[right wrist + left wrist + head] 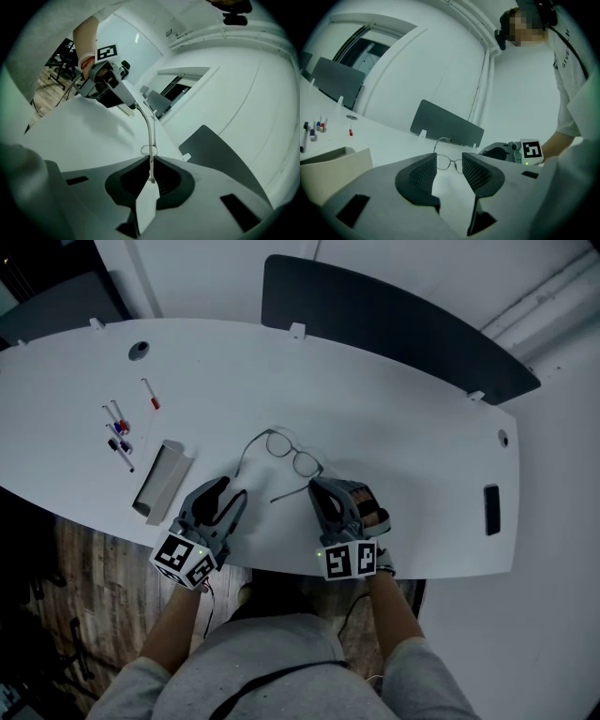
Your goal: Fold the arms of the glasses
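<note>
Thin metal-rimmed glasses lie on the white table with both arms spread toward me. My right gripper is shut on the glasses at their right end, near the hinge. In the right gripper view the pads pinch the thin frame, and one arm runs away toward the left gripper. My left gripper sits at the tip of the left arm, open. In the left gripper view the glasses lie beyond its jaws, with nothing between them.
A grey open case lies left of the left gripper, with several markers and a red pen further left. A dark divider panel stands at the table's far edge. The table's near edge runs just under both grippers.
</note>
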The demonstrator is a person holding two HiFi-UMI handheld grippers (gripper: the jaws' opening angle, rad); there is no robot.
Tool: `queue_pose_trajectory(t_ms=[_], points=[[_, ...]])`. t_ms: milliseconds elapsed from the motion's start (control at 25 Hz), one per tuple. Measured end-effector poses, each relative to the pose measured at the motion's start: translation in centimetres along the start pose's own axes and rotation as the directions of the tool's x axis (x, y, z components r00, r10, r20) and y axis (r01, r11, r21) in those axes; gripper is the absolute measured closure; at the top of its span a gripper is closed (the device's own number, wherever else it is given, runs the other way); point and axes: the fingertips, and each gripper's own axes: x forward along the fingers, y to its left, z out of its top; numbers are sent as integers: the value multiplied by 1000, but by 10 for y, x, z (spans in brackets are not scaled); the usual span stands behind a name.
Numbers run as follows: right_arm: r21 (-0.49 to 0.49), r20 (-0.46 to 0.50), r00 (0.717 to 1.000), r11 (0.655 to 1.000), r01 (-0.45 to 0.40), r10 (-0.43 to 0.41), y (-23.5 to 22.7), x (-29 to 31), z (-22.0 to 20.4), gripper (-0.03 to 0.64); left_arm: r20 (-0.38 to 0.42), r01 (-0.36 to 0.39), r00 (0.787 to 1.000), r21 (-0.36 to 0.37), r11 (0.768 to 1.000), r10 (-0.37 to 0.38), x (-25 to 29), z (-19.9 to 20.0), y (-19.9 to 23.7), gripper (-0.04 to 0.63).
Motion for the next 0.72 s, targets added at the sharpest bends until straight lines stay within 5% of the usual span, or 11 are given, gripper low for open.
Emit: queue_pose_trajectory(t_ms=[480, 720], points=[[272, 128, 984, 950, -152, 121, 11, -12, 9, 580, -26, -26, 999, 51, 998, 27, 10, -6, 9, 426], [318, 174, 963, 914, -253, 207, 22, -19, 8, 580, -44, -15, 999, 71, 997, 18, 18, -6, 12, 405]])
